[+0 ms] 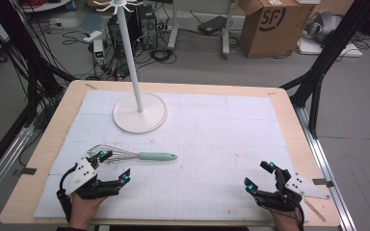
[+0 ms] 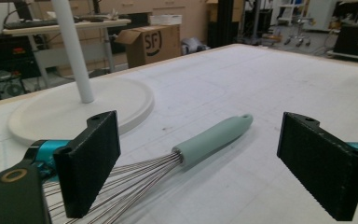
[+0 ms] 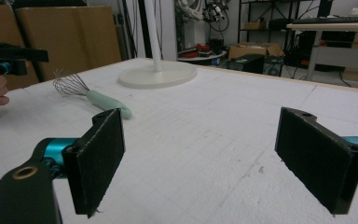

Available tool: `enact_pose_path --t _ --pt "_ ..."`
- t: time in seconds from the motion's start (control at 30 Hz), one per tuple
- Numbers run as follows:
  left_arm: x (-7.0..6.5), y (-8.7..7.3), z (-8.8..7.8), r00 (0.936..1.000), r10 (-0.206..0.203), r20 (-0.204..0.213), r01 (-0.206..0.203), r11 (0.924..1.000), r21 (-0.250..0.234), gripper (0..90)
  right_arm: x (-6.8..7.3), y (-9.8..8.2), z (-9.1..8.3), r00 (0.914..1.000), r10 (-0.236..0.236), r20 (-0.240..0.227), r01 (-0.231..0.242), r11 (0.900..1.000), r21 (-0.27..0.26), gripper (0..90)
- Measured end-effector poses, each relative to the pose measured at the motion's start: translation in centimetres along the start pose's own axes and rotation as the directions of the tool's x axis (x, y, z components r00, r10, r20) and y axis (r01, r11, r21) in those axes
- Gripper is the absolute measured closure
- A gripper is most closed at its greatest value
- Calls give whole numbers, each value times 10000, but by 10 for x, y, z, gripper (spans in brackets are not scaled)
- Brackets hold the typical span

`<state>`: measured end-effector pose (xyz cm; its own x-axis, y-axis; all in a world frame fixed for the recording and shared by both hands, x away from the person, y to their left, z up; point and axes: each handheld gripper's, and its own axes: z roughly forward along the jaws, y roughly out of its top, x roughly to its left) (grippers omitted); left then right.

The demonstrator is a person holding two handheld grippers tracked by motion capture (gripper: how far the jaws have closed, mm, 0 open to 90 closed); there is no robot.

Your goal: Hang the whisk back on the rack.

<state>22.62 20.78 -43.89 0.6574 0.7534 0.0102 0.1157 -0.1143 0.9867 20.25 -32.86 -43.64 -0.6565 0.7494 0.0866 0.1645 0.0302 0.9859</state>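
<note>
A wire whisk (image 1: 130, 155) with a pale green handle lies flat on the white mat, its wires toward the left. My left gripper (image 1: 114, 168) rests at the near left, open, its far jaw right beside the whisk's wires. In the left gripper view the whisk (image 2: 200, 141) lies ahead between the wide-apart jaws, untouched. My right gripper (image 1: 260, 176) sits open at the near right with nothing between its fingers. From the right gripper view the whisk (image 3: 93, 95) lies far off to the left. A white stand (image 1: 139, 111) with a tall pole rises at the back left.
The white mat (image 1: 212, 144) covers most of the wooden table (image 1: 43, 139). The stand's round base (image 2: 74, 112) sits just beyond the whisk. Off the table, on the floor, are a cardboard box (image 1: 270, 24), cables and black frame legs.
</note>
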Motion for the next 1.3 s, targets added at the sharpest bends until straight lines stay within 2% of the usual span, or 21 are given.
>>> enact_pose_path --t 0.03,0.13,0.23,0.27,0.37,0.4,0.5,0.57,0.6,0.63,0.67,0.7,0.8,0.9,1.0,1.07,1.13,1.17,1.2,1.27,1.3 --pt "0 2 3 9999 -5 104 4 10000 69 138 0 0 0 10000 50 -39 -50 10000 18 150" --pt "1 13 12 9985 368 403 -377 9990 224 137 0 0 1 10000 -30 -56 30 10000 14 150" --pt "8 24 22 9945 833 636 -870 9945 575 137 0 0 1 9999 -87 -73 87 10000 0 150" --pt "10 26 25 9935 855 745 -909 9932 727 137 0 0 1 10000 -63 -73 63 10000 7 150" --pt "22 31 35 9902 692 1215 -830 9902 1124 137 -1 0 1 10000 27 -47 -27 10000 26 150" --pt "22 31 35 9902 692 1215 -830 9902 1124 137 -1 0 1 10000 39 -60 -38 10000 32 150" --pt "26 32 40 9862 567 1555 -773 9886 1293 139 -1 -1 2 10000 49 -75 -48 10000 56 150" --pt "30 31 46 9810 405 1897 -713 9848 1584 139 -1 -1 2 10000 63 -61 -63 9999 85 150" --pt "30 31 46 9810 405 1897 -713 9848 1584 140 -1 -1 2 10000 63 -61 -63 9999 85 150" --pt "31 31 47 9794 353 1987 -702 9827 1714 141 -1 -1 2 10000 73 -66 -72 9999 76 150" --pt "33 34 51 9765 395 2117 -820 9773 1955 141 -1 -1 3 10000 58 -70 -58 10000 68 150" --pt "33 34 51 9765 395 2117 -820 9773 1955 143 -1 -1 3 10000 58 -70 -58 10000 68 150" --pt "37 40 56 9676 360 2497 -891 9748 2046 160 -1 -1 3 9999 -9 -102 10 10000 93 150" --pt "40 44 63 9594 373 2794 -1044 9677 2294 178 -1 -1 3 9999 10 -117 -9 10000 80 150" --pt "42 46 72 9456 429 3226 -1328 9559 2619 197 -1 -1 3 9999 29 -130 -28 10000 56 150" --pt "42 48 80 9395 550 3382 -1607 9424 2932 204 -1 -1 3 9999 2 -146 -1 10000 76 150" --pt "43 50 87 9289 564 3659 -1845 9274 3255 204 -1 0 3 9998 -24 -179 25 10000 69 150" --pt "42 52 96 9191 747 3869 -2289 9005 3697 206 -1 0 4 9998 -4 -181 5 10000 84 150" --pt "42 52 96 9191 747 3869 -2289 9005 3697 208 -1 0 4 9998 -2 -176 4 10000 92 150" --pt "42 53 104 9030 883 4206 -2736 8728 4042 225 -1 0 4 9998 -34 -174 35 10000 76 150" --pt "43 53 107 8957 968 4341 -2980 8552 4241 244 -1 0 4 9999 -18 -103 19 10000 85 150"
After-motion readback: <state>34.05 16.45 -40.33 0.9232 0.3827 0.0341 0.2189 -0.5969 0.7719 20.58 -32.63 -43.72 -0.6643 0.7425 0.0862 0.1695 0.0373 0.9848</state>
